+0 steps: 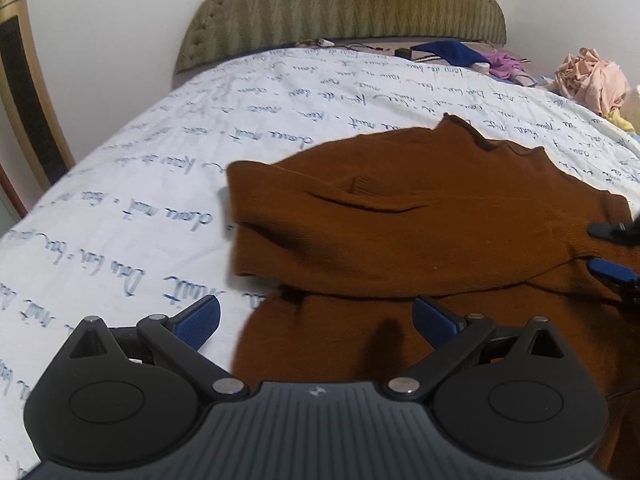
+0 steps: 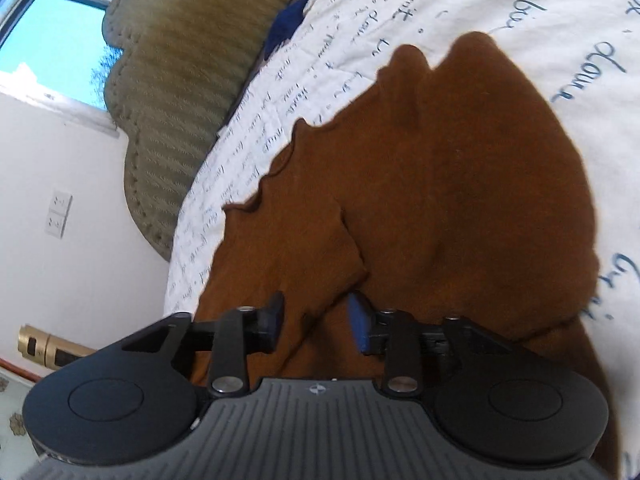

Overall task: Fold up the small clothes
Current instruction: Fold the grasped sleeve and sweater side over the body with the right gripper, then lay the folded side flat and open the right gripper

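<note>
A small brown knitted sweater (image 1: 420,216) lies on the white bed cover, with a sleeve folded across its body. My left gripper (image 1: 316,320) is open and empty, just above the sweater's near left edge. My right gripper (image 2: 316,320) has its jaws partly closed around a fold of the sweater (image 2: 460,184); cloth sits between the blue pads (image 2: 360,326). The right gripper's fingers also show at the right edge of the left wrist view (image 1: 612,248), on the sweater's right side.
The bed cover (image 1: 160,200) is white with blue script. An olive padded headboard (image 1: 340,4) stands behind. A blue cloth (image 1: 448,54), a purple cloth (image 1: 506,64) and a pink crumpled pile (image 1: 592,80) lie at the far right. A gold-framed object (image 1: 24,80) stands at the left.
</note>
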`<state>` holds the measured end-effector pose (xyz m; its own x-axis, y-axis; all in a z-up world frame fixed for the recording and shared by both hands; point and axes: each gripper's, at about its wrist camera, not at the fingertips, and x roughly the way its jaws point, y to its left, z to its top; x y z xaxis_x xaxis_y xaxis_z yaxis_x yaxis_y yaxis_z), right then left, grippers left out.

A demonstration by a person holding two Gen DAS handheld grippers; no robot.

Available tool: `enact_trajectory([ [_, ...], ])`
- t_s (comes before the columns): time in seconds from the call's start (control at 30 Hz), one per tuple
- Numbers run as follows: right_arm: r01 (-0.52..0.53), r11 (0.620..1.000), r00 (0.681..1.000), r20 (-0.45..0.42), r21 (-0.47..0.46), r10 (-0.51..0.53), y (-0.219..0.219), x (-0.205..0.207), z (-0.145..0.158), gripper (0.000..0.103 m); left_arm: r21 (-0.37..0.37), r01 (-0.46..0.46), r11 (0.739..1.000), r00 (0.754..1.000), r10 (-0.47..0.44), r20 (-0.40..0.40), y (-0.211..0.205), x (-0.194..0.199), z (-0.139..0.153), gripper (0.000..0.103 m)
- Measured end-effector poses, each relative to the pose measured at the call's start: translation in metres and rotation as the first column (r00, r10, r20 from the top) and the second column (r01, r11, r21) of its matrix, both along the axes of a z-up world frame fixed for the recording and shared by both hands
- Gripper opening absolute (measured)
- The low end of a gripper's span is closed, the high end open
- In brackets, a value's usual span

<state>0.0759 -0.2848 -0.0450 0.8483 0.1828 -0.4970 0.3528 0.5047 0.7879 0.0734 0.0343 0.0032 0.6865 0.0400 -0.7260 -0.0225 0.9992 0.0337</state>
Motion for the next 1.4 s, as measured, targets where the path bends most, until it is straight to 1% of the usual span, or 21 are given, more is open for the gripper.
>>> enact_trajectory([
  [0.07, 0.014, 1.0, 1.0, 0.018, -0.005, -0.014, -0.001, 0.008, 0.0, 0.048, 0.003, 0.005, 1.0, 1.0, -0.005, -0.007, -0.004, 0.002, -0.002, 0.103],
  [0.23, 0.059, 0.997, 0.998, 0.04, -0.043, -0.057, 0.001, 0.024, -0.002, 0.048, 0.037, 0.014, 0.999, 1.0, -0.014, -0.014, -0.01, 0.002, -0.004, 0.103],
  [0.3, 0.062, 0.997, 0.997, 0.044, -0.052, -0.06, 0.001, 0.029, -0.002, 0.042, 0.04, 0.012, 0.999, 1.0, -0.011, -0.018, -0.01, 0.002, -0.005, 0.103],
  [0.33, 0.058, 0.997, 0.997, 0.045, -0.052, -0.055, 0.001, 0.033, -0.002, 0.041, 0.04, 0.012, 0.999, 1.0, -0.011, -0.021, -0.01, 0.003, -0.006, 0.103],
  [0.37, 0.052, 0.997, 0.998, 0.043, -0.055, -0.05, 0.001, 0.037, -0.002, 0.033, 0.04, 0.012, 0.999, 1.0, -0.011, -0.023, -0.009, 0.003, -0.006, 0.103],
  [0.4, 0.045, 0.997, 0.998, 0.039, -0.061, -0.042, 0.001, 0.041, -0.001, 0.02, 0.042, 0.012, 0.999, 1.0, -0.011, -0.023, -0.009, 0.003, -0.006, 0.103],
  [0.43, 0.035, 0.997, 0.999, 0.034, -0.069, -0.033, 0.001, 0.042, 0.0, 0.014, 0.044, 0.011, 0.999, 1.0, -0.01, -0.023, -0.009, 0.003, -0.006, 0.103],
  [0.53, 0.009, 0.993, 0.999, 0.05, -0.116, -0.003, 0.002, 0.048, 0.007, 0.012, 0.051, 0.008, 0.999, 1.0, -0.007, -0.022, -0.008, 0.005, -0.006, 0.103],
  [0.67, 0.008, 0.981, 0.996, 0.092, -0.192, 0.01, 0.002, 0.05, 0.029, 0.012, 0.055, 0.0, 0.998, 1.0, 0.002, -0.023, -0.006, 0.009, -0.006, 0.103],
  [0.8, 0.074, 0.955, 0.989, 0.147, -0.287, -0.033, -0.005, 0.04, 0.053, 0.012, 0.056, -0.011, 0.998, 1.0, 0.012, -0.021, -0.004, 0.012, -0.006, 0.103],
  [0.93, 0.163, 0.925, 0.978, 0.178, -0.344, -0.106, -0.022, 0.022, 0.064, 0.012, 0.054, -0.017, 0.998, 0.999, 0.018, -0.026, -0.003, 0.014, -0.007, 0.103],
  [1.0, 0.199, 0.918, 0.973, 0.183, -0.344, -0.142, -0.033, 0.014, 0.063, 0.012, 0.05, -0.017, 0.999, 0.999, 0.018, -0.03, -0.003, 0.014, -0.008, 0.103],
  [1.13, 0.265, 0.908, 0.96, 0.173, -0.323, -0.219, -0.057, -0.003, 0.054, 0.012, 0.055, -0.008, 0.998, 0.999, 0.009, -0.033, -0.005, 0.013, -0.009, 0.103],
  [1.2, 0.279, 0.907, 0.958, 0.157, -0.314, -0.241, -0.067, -0.011, 0.046, 0.012, 0.056, -0.005, 0.998, 0.999, 0.007, -0.035, -0.006, 0.012, -0.01, 0.103],
  [1.4, 0.293, 0.9, 0.956, 0.117, -0.322, -0.269, -0.07, -0.02, 0.025, 0.012, 0.055, 0.0, 0.999, 0.999, 0.002, -0.039, -0.007, 0.01, -0.011, 0.103],
])
